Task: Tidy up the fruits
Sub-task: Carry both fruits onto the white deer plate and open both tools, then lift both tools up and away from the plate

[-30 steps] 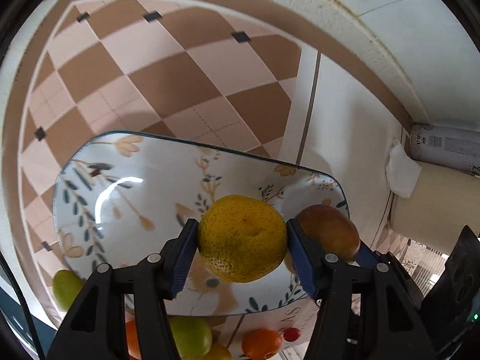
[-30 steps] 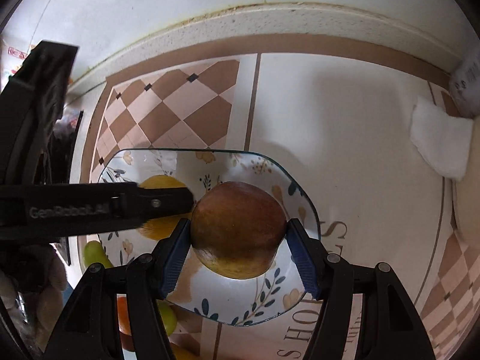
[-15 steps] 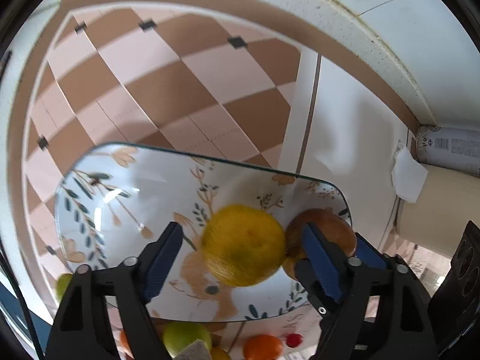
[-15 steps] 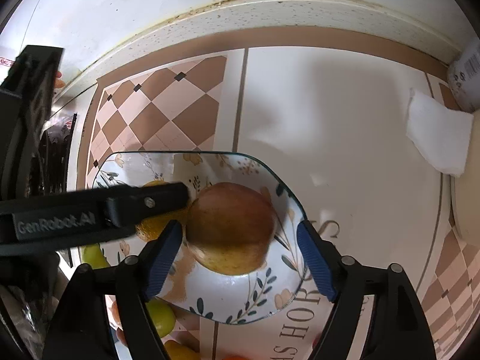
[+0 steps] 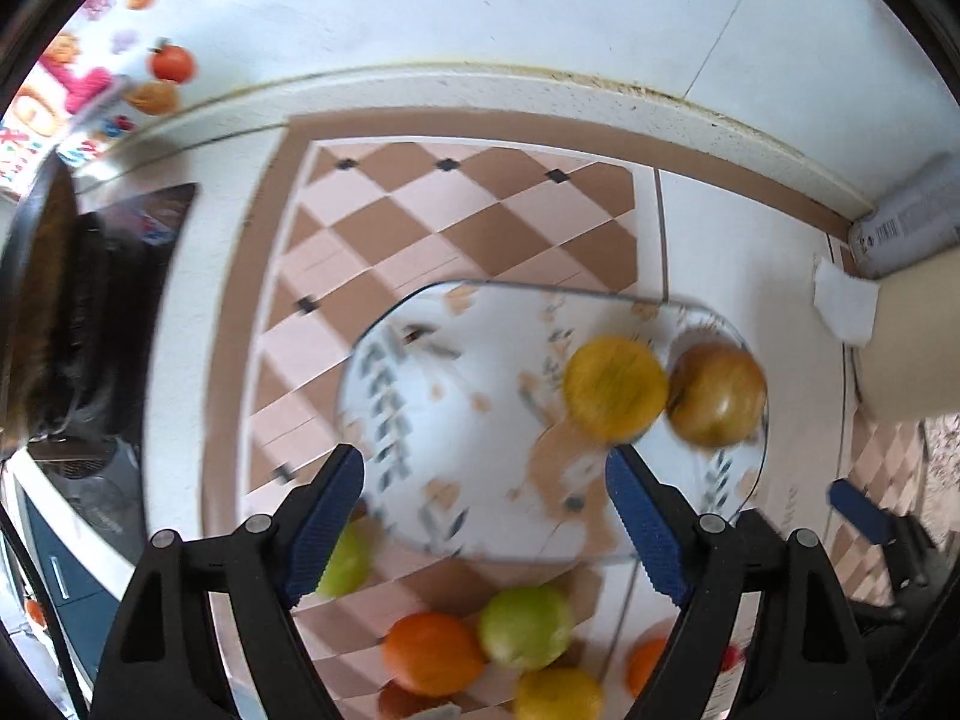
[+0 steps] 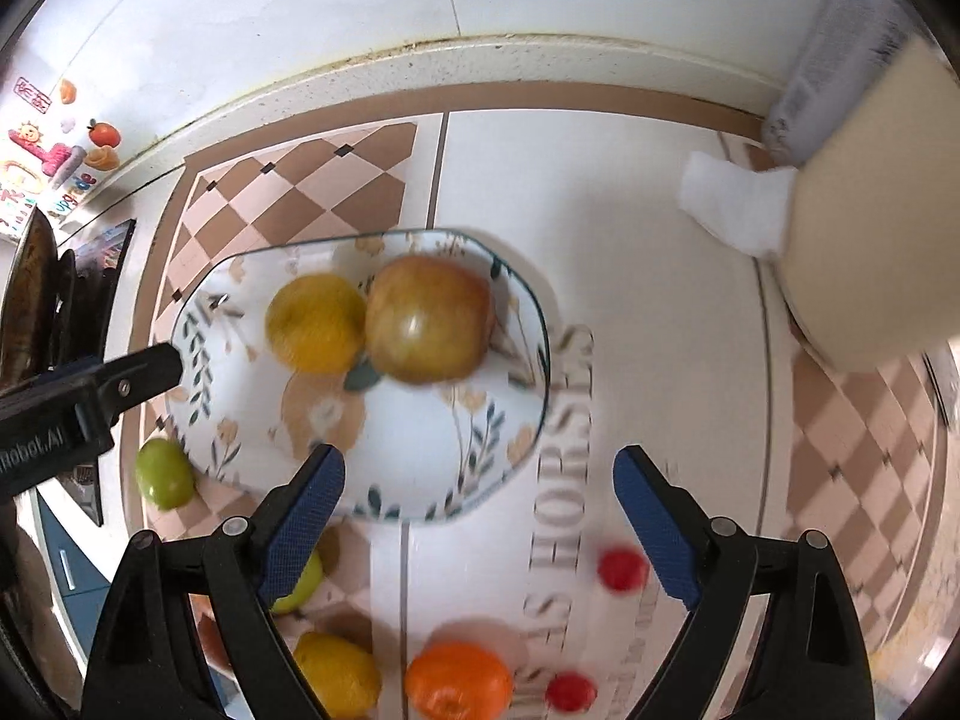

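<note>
- While spread wide with nothing between the ribbed blue pads, left gripper [image 5: 485, 510] points down over the near edge of the plate [image 5: 456, 420]; black plastic arms, pinned joints.
- Right gripper [image 6: 479, 498] likewise parted and still widening, empty, blue textured pads [image 6: 651, 519] on black arms, hanging over the plate's near rim and the lettered mat [image 6: 567, 420].
- At 6 o'clock below the left fingers, loose fruit on the counter: smooth orange tangerine [image 5: 433, 653], rounded green fruit [image 5: 525, 627], yellow lemon [image 5: 558, 693], a second green fruit [image 5: 343, 561] partly behind the left pad.
- In the right wrist view, near the fingers: orange tangerine [image 6: 459, 681] at 6 o'clock, two small glossy red fruits [image 6: 623, 568], a yellow lemon [image 6: 336, 675], a green fruit [image 6: 163, 474] at 9 o'clock.
- Beyond the fingertips, glossy rounded-rectangle ceramic plate with leaf and flower print.
- On the plate, at 1 o'clock from the left gripper, a dimpled yellow orange [image 5: 615, 387] touching a smooth brown-red apple [image 5: 717, 396]; both well clear of the pads.
- From the right gripper, same pair at 11 to 12 o'clock: yellow orange [image 6: 315, 324] left, apple [image 6: 429, 321] right, touching.
- Further out, brown-and-pink checked tile pattern [image 5: 456, 222], white folded paper towel [image 6: 735, 210] at 2 o'clock, pale speckled counter edge [image 5: 540, 81] against the white wall.
</note>
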`<state>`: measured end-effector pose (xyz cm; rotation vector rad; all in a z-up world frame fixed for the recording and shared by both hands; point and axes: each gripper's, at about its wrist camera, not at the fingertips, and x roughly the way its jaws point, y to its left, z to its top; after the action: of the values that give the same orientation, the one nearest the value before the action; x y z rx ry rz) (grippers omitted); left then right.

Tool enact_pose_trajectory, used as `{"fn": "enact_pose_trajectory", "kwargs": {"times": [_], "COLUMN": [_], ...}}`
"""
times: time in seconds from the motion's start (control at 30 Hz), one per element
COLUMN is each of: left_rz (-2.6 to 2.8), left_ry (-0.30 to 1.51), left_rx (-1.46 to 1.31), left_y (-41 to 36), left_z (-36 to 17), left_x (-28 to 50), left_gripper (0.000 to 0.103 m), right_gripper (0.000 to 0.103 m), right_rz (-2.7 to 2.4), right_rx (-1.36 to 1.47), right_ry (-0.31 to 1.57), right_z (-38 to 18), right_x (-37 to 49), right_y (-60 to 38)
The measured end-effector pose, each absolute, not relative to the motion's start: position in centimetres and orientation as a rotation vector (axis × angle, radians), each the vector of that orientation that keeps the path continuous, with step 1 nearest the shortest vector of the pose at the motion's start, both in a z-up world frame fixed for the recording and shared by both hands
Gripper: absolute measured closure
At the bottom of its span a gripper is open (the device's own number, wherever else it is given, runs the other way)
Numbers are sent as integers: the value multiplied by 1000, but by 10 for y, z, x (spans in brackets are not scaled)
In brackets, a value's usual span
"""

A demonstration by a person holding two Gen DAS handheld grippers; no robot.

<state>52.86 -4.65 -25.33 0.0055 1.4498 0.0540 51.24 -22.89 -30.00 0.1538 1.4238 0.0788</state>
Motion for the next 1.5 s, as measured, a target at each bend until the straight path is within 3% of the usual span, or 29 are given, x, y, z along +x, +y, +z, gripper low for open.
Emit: {"fn": "enact_pose_trajectory", "kwargs": {"times": [0.57,0.87,1.5], "left_rz": [38,2,-6], "left_ry": [1191,1146,1063], "left_rx": [94,66,53], "left_y": [-21,-14,-4], "left_z": [-159,-126,-89], "left_x": [403,358,325], "left_gripper": [21,21,21], "right_gripper": [10,10,9], "right_rz": [49,68,104], "right_rx": [143,131,196], "right_ry": [1237,1158,1100], "right_z": [-196,-144,-107], "right_x": [394,343,315], "right_y": [-202,-189,-181]}}
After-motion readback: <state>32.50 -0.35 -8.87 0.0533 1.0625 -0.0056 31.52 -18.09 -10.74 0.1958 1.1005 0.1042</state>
